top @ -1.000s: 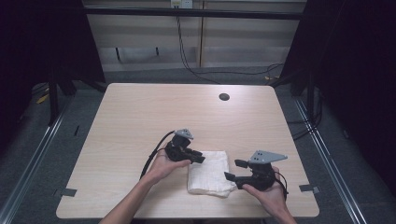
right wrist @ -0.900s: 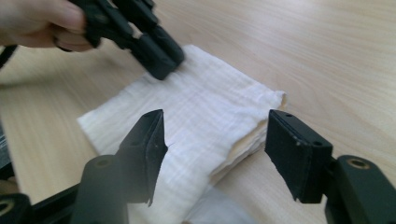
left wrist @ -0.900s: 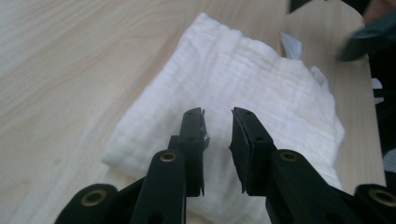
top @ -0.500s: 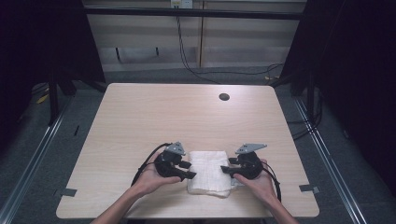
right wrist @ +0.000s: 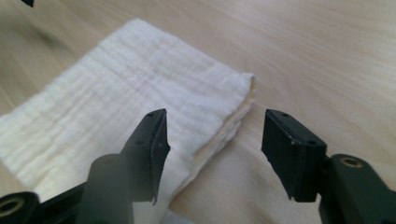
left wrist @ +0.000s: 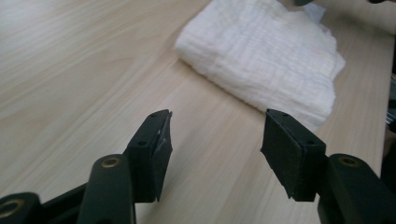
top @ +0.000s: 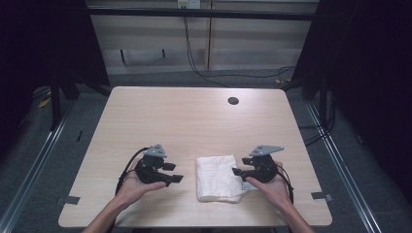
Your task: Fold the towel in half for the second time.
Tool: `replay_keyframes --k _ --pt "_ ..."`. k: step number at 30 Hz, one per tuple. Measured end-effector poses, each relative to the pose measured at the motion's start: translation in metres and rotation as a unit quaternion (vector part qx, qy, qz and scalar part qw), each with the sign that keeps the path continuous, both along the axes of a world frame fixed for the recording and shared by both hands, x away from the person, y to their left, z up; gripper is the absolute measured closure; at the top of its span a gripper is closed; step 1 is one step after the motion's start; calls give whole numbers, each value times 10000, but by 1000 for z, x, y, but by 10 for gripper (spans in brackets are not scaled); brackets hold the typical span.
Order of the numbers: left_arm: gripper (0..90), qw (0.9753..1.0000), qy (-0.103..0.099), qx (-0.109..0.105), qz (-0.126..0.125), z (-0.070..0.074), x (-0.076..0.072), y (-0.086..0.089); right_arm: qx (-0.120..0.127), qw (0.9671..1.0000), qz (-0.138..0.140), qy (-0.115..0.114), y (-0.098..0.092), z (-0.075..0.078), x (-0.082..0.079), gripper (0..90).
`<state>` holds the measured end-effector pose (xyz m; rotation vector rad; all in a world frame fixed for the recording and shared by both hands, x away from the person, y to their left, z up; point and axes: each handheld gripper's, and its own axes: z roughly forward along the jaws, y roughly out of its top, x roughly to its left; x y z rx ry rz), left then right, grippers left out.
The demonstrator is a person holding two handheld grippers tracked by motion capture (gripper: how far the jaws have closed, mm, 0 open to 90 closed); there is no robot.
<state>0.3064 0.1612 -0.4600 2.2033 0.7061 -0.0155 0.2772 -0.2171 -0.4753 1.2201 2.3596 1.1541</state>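
My room: wood table point(top: 194, 121), grey floor point(top: 39, 160), black curtains point(top: 374, 73), pale back wall point(top: 243, 43), loose cables point(top: 204, 73).

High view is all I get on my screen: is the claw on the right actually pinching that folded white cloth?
Observer: No. In the right gripper view, the right gripper has its jaws apart, set around the layered edge of the folded white cloth without closing on it.
Operator: And the other claw, is it gripping anything?
Observer: No. In the left gripper view, the left gripper is open over bare light wooden table, with the cloth lying ahead of it, untouched.
Operator: Is the cloth smooth or textured?
Observer: Up close it has a fine crinkled weave with faint grid lines, and several layers show at its folded edge.
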Motion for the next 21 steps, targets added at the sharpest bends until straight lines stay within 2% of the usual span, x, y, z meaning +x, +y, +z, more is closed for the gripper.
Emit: replay_keyframes --k 2,3,5,6,7,8,9,10,11,15,16,19,20,21 --pt "421 9998 2 35 209 0 -1 9 85 9999 1 -82 -6 8 -5 367" --pt "433 9998 2 35 209 0 -1 9 85 9999 1 -82 -6 8 -5 367" --pt "433 9992 47 82 377 0 -2 17 212 9996 -34 -196 -13 16 -9 358" --pt "418 9989 31 74 471 0 -5 25 347 9989 -80 -300 -22 23 -13 352" --pt "399 9989 31 74 471 0 -5 25 347 9989 -80 -300 -22 23 -13 352" --pt "389 9988 9 61 486 -1 -8 28 388 9984 -136 -377 -30 29 -19 350" --pt "389 9986 -34 76 524 0 -10 32 388 9984 -136 -377 -30 29 -19 350" --pt "373 9981 -125 105 597 0 -16 39 519 9978 -214 -363 -39 32 -25 336" --pt "370 9980 -151 74 616 0 -18 43 569 9972 -238 -414 -44 33 -29 337" --pt "337 9975 -149 8 684 -2 -27 51 524 9974 -312 -384 -53 29 -40 337" --pt "331 9972 -162 -42 732 -5 -32 57 502 9972 -391 -393 -58 25 -48 337" --pt "293 9967 -91 -35 809 -5 -36 65 515 9969 -418 -414 -64 23 -55 336" --pt "293 9942 -182 -172 1042 -4 -41 76 473 9969 -474 -423 -70 22 -63 335" --pt "294 9942 -182 -172 1042 -4 -41 76 473 9969 -474 -423 -70 22 -63 335"
